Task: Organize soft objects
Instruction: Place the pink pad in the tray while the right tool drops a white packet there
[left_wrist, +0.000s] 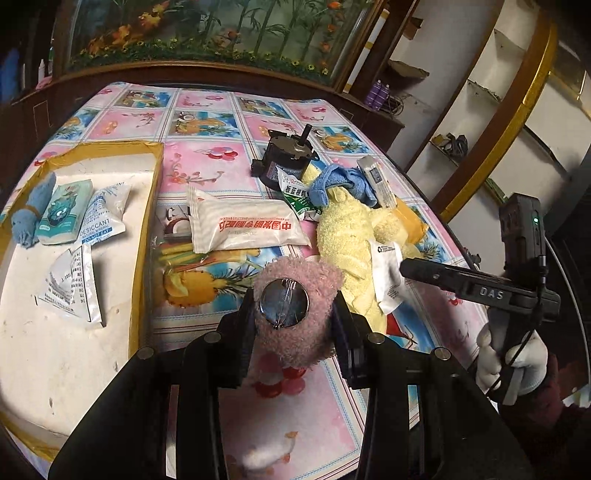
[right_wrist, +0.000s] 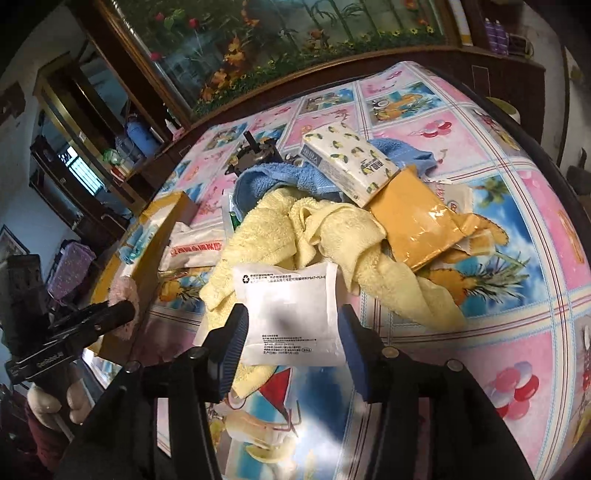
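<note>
Left wrist view: a pink fluffy object (left_wrist: 299, 321) is pinched in the left gripper (left_wrist: 295, 325), lifted above the desk (left_wrist: 207, 162); carrying it leftward to the tray (left_wrist: 147, 206) is judged next. The right gripper (right_wrist: 291, 332) is spread around a white packet (right_wrist: 291, 314).

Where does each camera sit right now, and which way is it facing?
Left wrist: on the left tongs, angled down the table toward the white tray; tongs shut on the pink fuzzy mirror; right tongs and gloved hand show at right.
Right wrist: on the right tongs, looking down at the yellow towel; the white packet sits between the open pads; left tongs show at left.
Shared: towel, packet, tablecloth.
</note>
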